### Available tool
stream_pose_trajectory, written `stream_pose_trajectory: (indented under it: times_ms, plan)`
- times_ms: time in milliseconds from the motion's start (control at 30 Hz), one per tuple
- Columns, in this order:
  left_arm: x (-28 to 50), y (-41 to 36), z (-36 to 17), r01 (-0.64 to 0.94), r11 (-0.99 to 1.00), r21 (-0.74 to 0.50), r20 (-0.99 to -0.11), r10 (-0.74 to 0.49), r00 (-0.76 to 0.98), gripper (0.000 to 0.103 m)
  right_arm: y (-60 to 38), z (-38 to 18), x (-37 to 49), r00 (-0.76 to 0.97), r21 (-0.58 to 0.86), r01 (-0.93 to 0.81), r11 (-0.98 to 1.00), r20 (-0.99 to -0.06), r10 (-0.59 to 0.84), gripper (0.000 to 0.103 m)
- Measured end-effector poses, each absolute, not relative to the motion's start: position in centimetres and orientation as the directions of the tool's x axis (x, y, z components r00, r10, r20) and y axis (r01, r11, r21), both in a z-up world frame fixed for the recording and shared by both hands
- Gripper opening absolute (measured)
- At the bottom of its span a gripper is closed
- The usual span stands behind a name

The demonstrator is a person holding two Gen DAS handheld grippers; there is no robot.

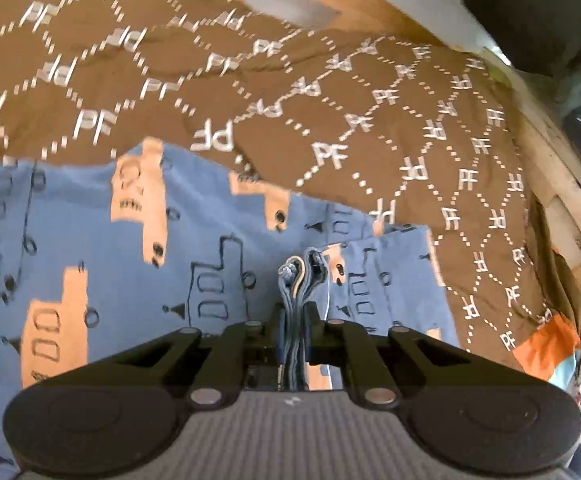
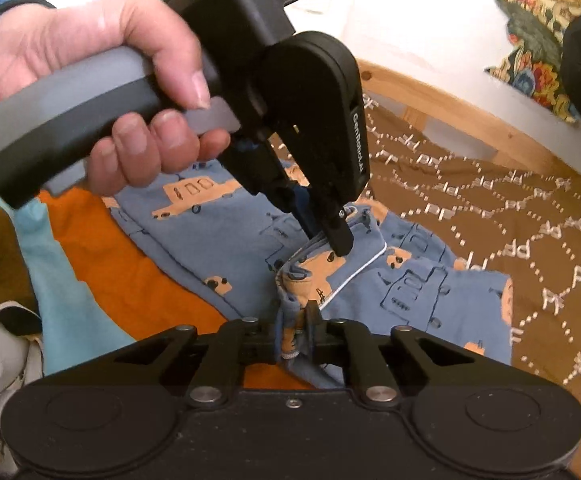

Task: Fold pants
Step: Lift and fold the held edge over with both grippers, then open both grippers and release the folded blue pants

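Note:
The pants (image 1: 90, 240) are blue with orange vehicle prints and lie on a brown bedspread. In the left wrist view my left gripper (image 1: 295, 316) is shut on a bunched edge of the pants, several fabric layers standing between its fingers. In the right wrist view the pants (image 2: 410, 292) lie folded over, and my right gripper (image 2: 299, 322) is shut on a gathered edge with a white cord beside it. The left gripper (image 2: 332, 236) shows there too, held by a hand, pinching the same raised edge just beyond the right one.
The brown bedspread (image 1: 370, 128) with white "PF" marks covers the bed. A wooden bed frame (image 2: 450, 108) runs along the far side by a white wall. An orange and light blue cloth (image 2: 102, 264) lies under the pants at the left. A dark bulky item (image 1: 530, 12) sits far right.

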State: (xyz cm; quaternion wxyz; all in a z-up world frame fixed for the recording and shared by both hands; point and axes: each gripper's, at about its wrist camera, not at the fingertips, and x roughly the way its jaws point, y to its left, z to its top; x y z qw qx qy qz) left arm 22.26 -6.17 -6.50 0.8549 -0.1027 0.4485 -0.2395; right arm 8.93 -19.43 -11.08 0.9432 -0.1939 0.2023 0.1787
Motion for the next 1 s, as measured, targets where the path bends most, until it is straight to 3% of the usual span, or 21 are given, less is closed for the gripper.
stream_pose_trajectory:
  times_ms: [300, 533, 633, 700, 733, 800, 867, 900, 1000]
  plan:
    - [22.1, -1.3, -3.8, 0.309, 0.874, -0.374, -0.701, -0.485, 0.523, 0.009, -15.6, -7.8, 9.0, 0.843, -0.281, -0.466, 0.839, -0.430, 0.324, 0.011]
    - [22.9, 4.7, -6.7, 0.212, 0.878, -0.429, -0.722, -0.475, 0.504, 0.011, -11.0, -9.5, 10.9, 0.761, -0.266, -0.578, 0.771, -0.516, 0.393, 0.013]
    - [22.9, 5.7, -8.1, 0.188, 0.882, -0.432, -0.731, -0.465, 0.500, 0.019, -10.8, -9.9, 10.9, 0.742, -0.257, -0.601, 0.757, -0.531, 0.409, 0.027]
    - [22.4, 6.2, -7.9, 0.170, 0.881, -0.441, -0.716, -0.460, 0.525, 0.033, -12.5, -9.2, 10.2, 0.751, -0.247, -0.595, 0.765, -0.510, 0.420, 0.051]
    - [22.2, 6.4, -7.8, 0.171, 0.885, -0.433, -0.712, -0.452, 0.537, 0.043, -13.6, -8.9, 9.8, 0.767, -0.256, -0.576, 0.776, -0.497, 0.406, 0.057]
    - [21.4, 6.1, -7.0, 0.190, 0.905, -0.382, -0.695, -0.416, 0.586, 0.049, -16.4, -8.3, 9.2, 0.843, -0.321, -0.466, 0.825, -0.444, 0.303, 0.074]
    - [20.8, 5.1, -6.3, 0.216, 0.922, -0.322, -0.675, -0.383, 0.631, 0.059, -18.4, -8.0, 10.1, 0.899, -0.387, -0.334, 0.860, -0.404, 0.167, 0.085]
    - [20.6, 4.5, -6.1, 0.219, 0.931, -0.292, -0.667, -0.362, 0.651, 0.067, -19.5, -7.7, 11.5, 0.916, -0.411, -0.259, 0.874, -0.391, 0.088, 0.085]
    - [21.0, 2.0, -6.2, 0.177, 0.963, -0.204, -0.673, -0.269, 0.689, 0.071, -21.6, -6.6, 15.5, 0.934, -0.399, -0.172, 0.901, -0.356, 0.021, 0.089]
